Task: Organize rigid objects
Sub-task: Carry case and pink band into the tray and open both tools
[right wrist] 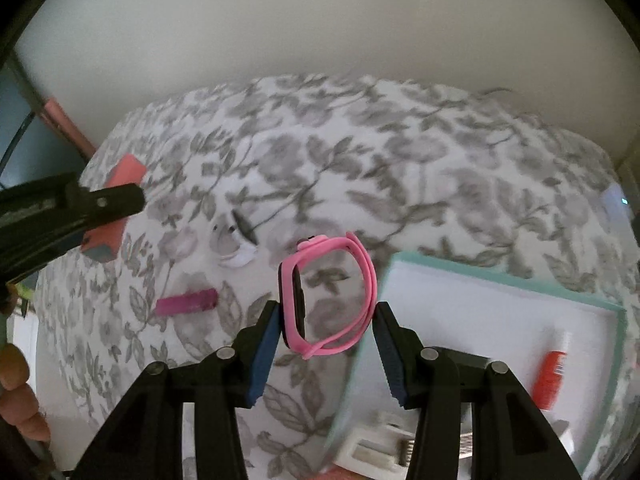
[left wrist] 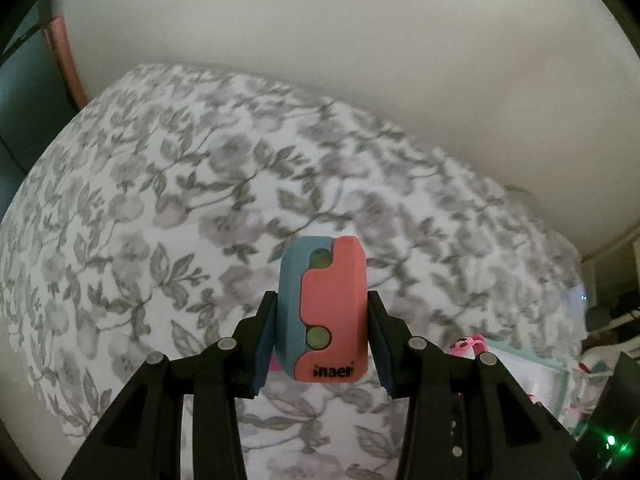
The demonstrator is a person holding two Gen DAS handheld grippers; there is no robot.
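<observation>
My left gripper [left wrist: 322,322] is shut on a pink and blue plastic case [left wrist: 326,308] marked "inaer", held upright above the floral bedspread [left wrist: 160,208]. The same case [right wrist: 116,204] and left gripper [right wrist: 138,198] show at the left of the right wrist view. My right gripper [right wrist: 326,334] is shut on a pink wristband [right wrist: 332,296] with a dark screen, pinched between both pads and lifted over the bed. A teal-rimmed white tray [right wrist: 500,280] lies at the right.
On the bedspread lie a magenta stick [right wrist: 186,302] and a white earbud-like item [right wrist: 236,248]. The tray holds an orange-red tube [right wrist: 552,376] and a white boxy part [right wrist: 372,448]. A pale wall stands behind the bed. A hand [right wrist: 18,392] is at the left.
</observation>
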